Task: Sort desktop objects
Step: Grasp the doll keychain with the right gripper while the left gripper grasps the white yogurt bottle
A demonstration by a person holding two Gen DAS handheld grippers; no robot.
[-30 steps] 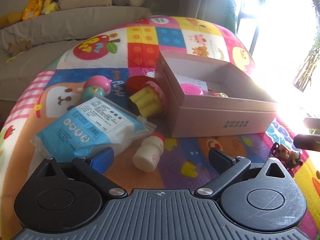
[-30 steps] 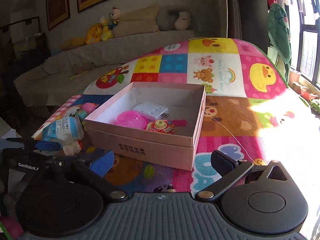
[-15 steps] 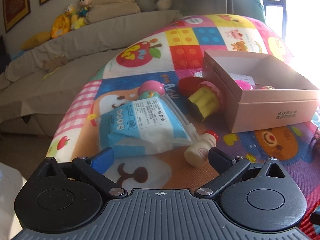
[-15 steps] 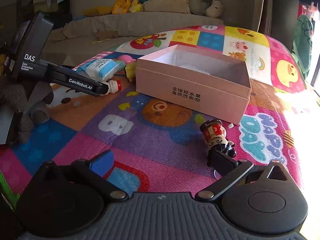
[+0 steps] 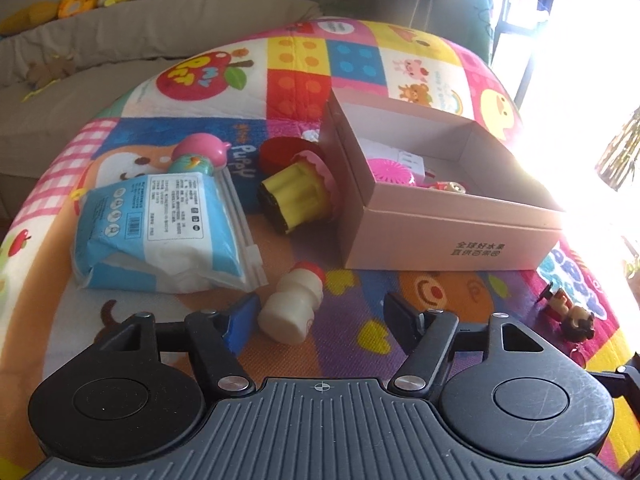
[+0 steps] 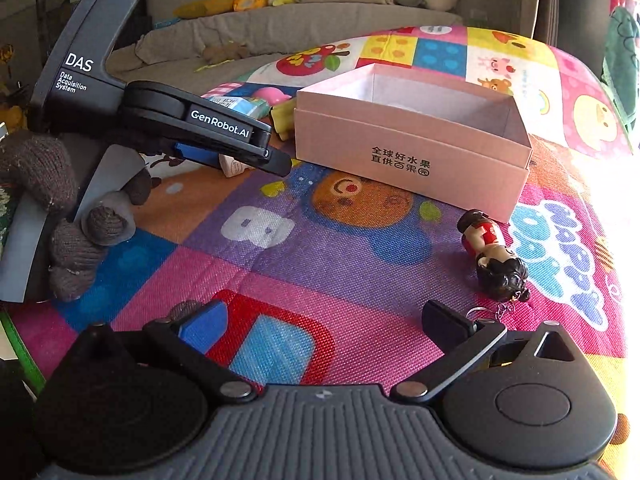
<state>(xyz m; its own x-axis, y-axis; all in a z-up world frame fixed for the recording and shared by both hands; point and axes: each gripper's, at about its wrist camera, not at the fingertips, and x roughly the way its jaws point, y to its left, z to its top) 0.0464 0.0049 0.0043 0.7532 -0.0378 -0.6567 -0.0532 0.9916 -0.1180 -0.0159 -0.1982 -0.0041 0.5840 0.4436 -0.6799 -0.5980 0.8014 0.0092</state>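
1. Left gripper (image 5: 320,312): the jaws have just been closing and stand at a middling gap. The blue pad lies beside the bottle's base, the black pad well clear of it, so nothing is gripped.
2. Right gripper (image 6: 328,322): jaws spread wide, empty, low over the mat (image 6: 304,264). The black finger sits just below the figurine's key ring.
3. Bottle (image 5: 294,304): one, small and white with a red cap, lying on its side between the left jaws. Its long axis runs from the base, nearest the camera, up and to the right to the cap, which points toward the box.
4. Figurine (image 6: 494,254): one, a dark-haired doll in red, lying flat near the box's front corner. The head points toward the right gripper, the feet toward the box.
5. Packet (image 5: 160,232): one, blue and white, flat on the mat, left of the bottle.
6. Cupcake toy (image 5: 298,194): one, yellow with pink frill, tipped on its side against the box's left wall, its base toward the camera.
7. Box (image 5: 448,236): one, pink card, open-topped. It contains one pink round item, one white block and one small red-and-yellow piece.
8. Pink-capped toy (image 5: 200,156): one, behind the packet.
9. Red disc (image 5: 280,152): one, behind the cupcake toy.
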